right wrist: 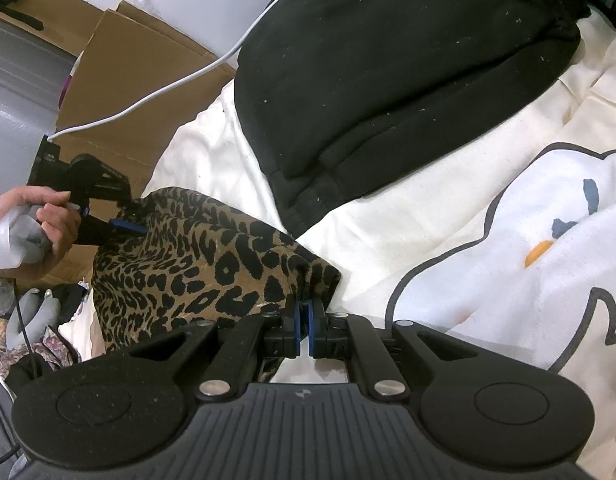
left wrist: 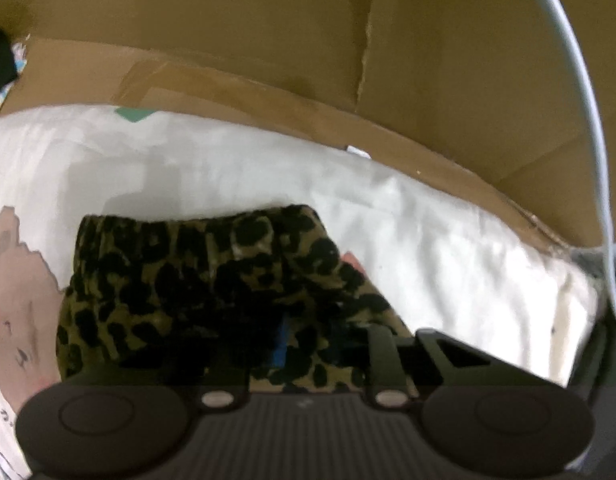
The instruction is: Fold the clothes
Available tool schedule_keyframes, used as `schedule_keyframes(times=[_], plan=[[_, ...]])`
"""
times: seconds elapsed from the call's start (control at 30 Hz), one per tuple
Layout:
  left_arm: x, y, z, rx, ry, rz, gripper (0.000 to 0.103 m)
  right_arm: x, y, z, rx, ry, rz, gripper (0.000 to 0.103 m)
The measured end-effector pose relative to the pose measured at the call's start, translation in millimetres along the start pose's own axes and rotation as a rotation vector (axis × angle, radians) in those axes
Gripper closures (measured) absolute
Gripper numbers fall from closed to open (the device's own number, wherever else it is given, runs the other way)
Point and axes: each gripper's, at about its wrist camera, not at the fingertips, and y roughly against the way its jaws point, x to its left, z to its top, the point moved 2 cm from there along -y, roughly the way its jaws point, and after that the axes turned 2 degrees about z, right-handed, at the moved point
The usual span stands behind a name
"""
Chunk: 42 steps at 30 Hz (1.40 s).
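- Left wrist view: the leopard-print garment (left wrist: pixel 211 288) lies bunched on the white bedsheet (left wrist: pixel 388 208), with the cardboard (left wrist: pixel 267 40) just beyond it. The left gripper (left wrist: pixel 283 344) points down into the cloth; one blue pad shows among the folds, the other is lost in shadow, so I judge it pinching fabric rather than see it outright.
- Right wrist view: the right gripper (right wrist: pixel 305 312) has its fingers clenched on a corner of the garment nearest me. Across the garment, a person's hand (right wrist: pixel 35 224) holds the left gripper against the far edge, its fingers grasping the cloth. Two held edges suggest a lift or fold comes next.
- A black garment (right wrist: pixel 388 80) lies beyond, apart from the leopard one; its top is cut off.
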Motion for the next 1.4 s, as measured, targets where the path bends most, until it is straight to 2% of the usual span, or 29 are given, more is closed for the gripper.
schedule_keyframes(times=[0.03, 0.1, 0.43, 0.93, 1.0, 1.1, 1.17, 1.23, 1.4], plan=[[2.3, 2.7, -0.4, 0.003, 0.010, -0.014, 0.098, -0.1, 0.3, -0.1, -0.001, -0.003, 0.000, 0.102], [4.5, 11.6, -1.2, -0.003, 0.016, -0.026, 0.102, 0.2, 1.1, -0.5, -0.005, -0.008, 0.000, 0.102], [-7.3, 47.6, 5.1, -0.034, -0.005, -0.089, 0.103, 1.0, 5.4, -1.8, -0.032, -0.035, -0.004, 0.102], [-26.3, 12.8, 11.0, -0.025, 0.010, -0.192, 0.103, -1.4, 16.9, -4.6, -0.035, -0.025, -0.034, 0.102], [-25.5, 6.1, 10.9, -0.004, 0.002, -0.206, 0.100, -1.7, 18.6, -4.7, -0.029, -0.026, -0.036, 0.100], [-23.0, 8.2, 6.0, 0.036, -0.007, -0.241, 0.089, -3.6, 24.9, -2.2, -0.026, -0.037, -0.042, 0.097], [-25.3, 14.0, 0.4, 0.049, -0.045, -0.247, 0.073, -2.7, 31.8, -0.3, -0.040, -0.035, -0.052, 0.096], [-29.0, 19.3, -6.6, 0.057, -0.074, -0.243, 0.066, -0.7, 36.9, 2.6, -0.055, -0.026, -0.052, 0.096], [-42.9, 18.2, -28.7, 0.115, -0.103, -0.248, 0.067, 4.4, 44.0, 8.6, -0.108, -0.009, -0.052, 0.096]])
